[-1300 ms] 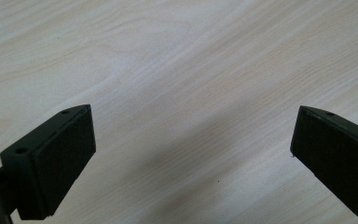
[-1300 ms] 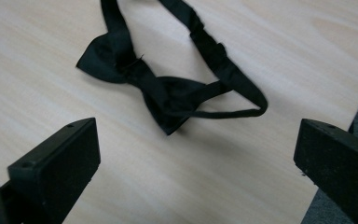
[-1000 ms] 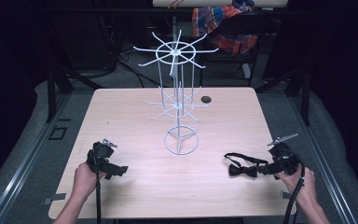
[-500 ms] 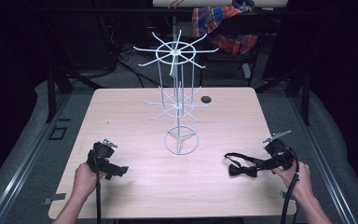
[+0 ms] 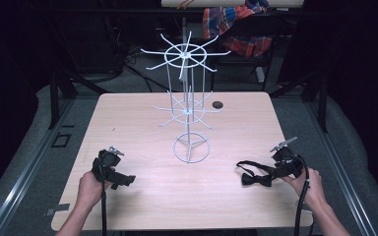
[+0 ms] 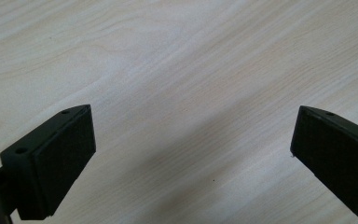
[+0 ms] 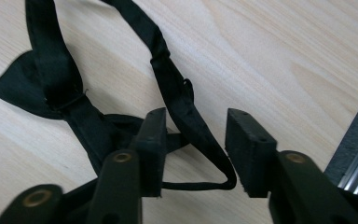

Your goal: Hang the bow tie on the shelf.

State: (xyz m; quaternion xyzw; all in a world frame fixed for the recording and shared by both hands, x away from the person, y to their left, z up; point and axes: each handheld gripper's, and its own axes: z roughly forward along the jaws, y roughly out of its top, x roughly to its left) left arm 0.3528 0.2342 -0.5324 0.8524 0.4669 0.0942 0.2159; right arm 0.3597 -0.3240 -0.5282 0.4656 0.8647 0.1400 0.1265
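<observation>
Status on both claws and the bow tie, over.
Left claw open over bare light wooden table. Right claw closing around strap of black fabric bow tie, pads not yet pressing. White wire display rack stands clear.

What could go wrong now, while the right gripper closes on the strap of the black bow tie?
1. The right gripper has just been closing, with the thin strap between its jaws but not yet pinched; the strap could slip out.
2. Only the strap would be gripped, so the bow tie may dangle and snag on the white wire rack.
</observation>
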